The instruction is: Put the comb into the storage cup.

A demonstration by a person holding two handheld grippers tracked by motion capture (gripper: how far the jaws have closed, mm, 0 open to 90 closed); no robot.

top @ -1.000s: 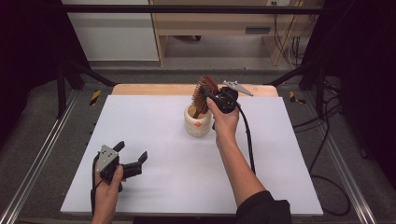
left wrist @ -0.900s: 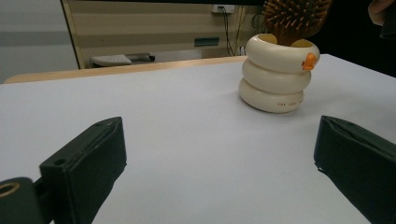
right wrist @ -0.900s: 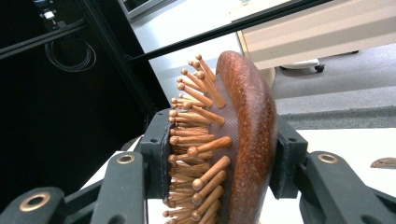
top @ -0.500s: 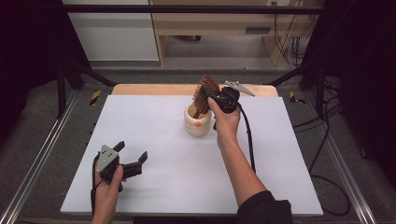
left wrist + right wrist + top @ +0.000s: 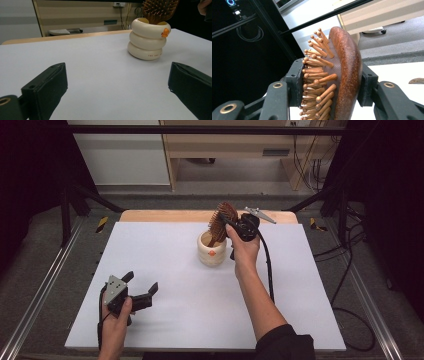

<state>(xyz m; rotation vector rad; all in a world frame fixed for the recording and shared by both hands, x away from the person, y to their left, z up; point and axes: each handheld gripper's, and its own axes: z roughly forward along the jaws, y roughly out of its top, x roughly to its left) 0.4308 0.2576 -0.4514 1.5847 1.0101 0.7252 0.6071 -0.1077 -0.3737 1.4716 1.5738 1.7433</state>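
Brown wooden paddle hairbrush w/ peg bristles (image 5: 220, 221) is sitting clamped in the right gripper (image 5: 239, 226), one jaw pressing on the bristle side, the other on the smooth back; close-up in right gripper view shows brush head (image 5: 342, 75) between both pads. Brush's lower end is going down into the cream ribbed ceramic cup w/ small orange duck mark (image 5: 212, 249), which is standing directly below and just left of the right gripper's jaws. In left gripper view, cup (image 5: 148, 40) is sitting ahead and right of the jaws, brush head (image 5: 160, 10) sticking up out of its rim. Left gripper (image 5: 142, 292) is resting low over the white tabletop (image 5: 165, 260), jaws spread wide, holding nothing, well apart from cup & brush. Right hand (image 5: 245, 252) is gripping its tool just beside the cup.
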